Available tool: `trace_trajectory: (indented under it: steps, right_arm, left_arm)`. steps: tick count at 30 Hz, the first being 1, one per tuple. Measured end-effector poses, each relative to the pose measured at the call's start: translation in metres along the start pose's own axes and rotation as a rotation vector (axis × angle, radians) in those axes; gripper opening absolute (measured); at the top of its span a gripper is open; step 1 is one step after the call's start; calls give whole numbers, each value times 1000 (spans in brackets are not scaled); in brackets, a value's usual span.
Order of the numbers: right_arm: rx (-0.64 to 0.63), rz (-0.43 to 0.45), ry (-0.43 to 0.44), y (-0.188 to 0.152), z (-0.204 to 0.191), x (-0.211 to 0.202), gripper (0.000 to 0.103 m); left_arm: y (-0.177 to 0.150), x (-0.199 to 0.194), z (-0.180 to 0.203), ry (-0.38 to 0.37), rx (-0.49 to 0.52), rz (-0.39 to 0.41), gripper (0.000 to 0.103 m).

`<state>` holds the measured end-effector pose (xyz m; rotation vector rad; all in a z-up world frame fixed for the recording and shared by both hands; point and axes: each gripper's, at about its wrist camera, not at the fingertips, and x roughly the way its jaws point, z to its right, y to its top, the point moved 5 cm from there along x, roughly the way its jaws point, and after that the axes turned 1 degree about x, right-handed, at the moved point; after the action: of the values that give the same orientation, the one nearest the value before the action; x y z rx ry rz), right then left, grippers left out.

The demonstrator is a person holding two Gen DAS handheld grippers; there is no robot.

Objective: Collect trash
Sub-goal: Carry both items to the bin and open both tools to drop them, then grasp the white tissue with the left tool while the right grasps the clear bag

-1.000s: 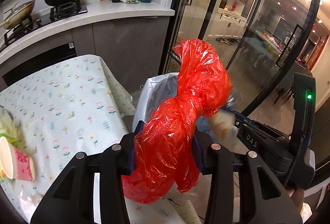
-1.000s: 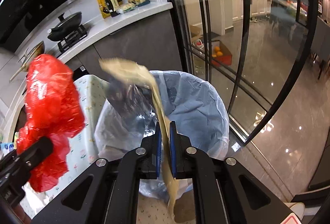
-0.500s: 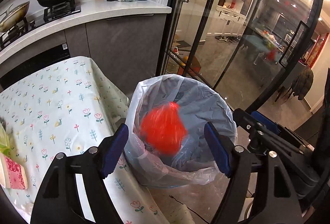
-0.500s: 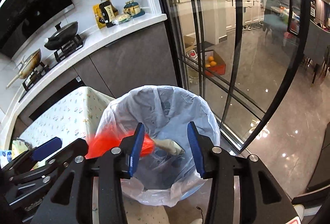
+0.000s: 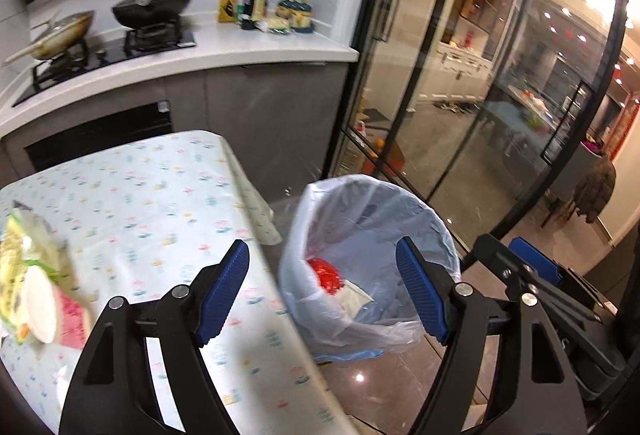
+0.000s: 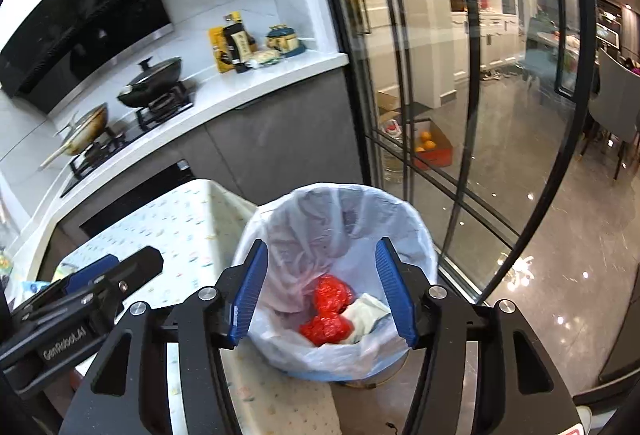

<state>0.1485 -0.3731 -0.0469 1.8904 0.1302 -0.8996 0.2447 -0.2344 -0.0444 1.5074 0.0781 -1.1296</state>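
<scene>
A bin lined with a pale plastic bag stands on the floor beside the table. Inside it lie a red plastic bag and a cream wrapper. My left gripper hangs open above the bin's near-left rim, nothing between its blue pads. My right gripper is above the bin with its jaws opening and empty. The left gripper also shows at the left of the right wrist view. More wrappers and a white cup lie at the table's left edge.
The table with a flowered cloth sits left of the bin. Behind it runs a counter with a hob, two pans and bottles. Glass doors stand right of the bin over a glossy floor.
Both grippers opened and let go: the red bag and the cream wrapper fell into the bin. Both grippers have risen and drawn back from it.
</scene>
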Motion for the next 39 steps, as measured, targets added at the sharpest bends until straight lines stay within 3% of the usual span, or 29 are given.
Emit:
trace_trajectory:
  steps: [3, 10, 22, 30, 39]
  right_arm:
    - [-28, 5, 25, -5, -17, -11, 57]
    - [-87, 3, 88, -25, -60, -37, 60]
    - [-152, -71, 190, -84, -130, -61, 64]
    - [-195, -151, 224, -128, -167, -54, 64]
    - [-242, -254, 255, -177, -200, -39, 64]
  left_arm:
    - [-3, -20, -18, 36, -36, 29, 83]
    - [-21, -68, -67, 144, -63, 72, 83]
    - [-96, -121, -179, 242, -218, -15, 90]
    - [-137, -135, -234, 235, -342, -64, 90]
    - [-156, -107, -243, 169, -388, -146, 90]
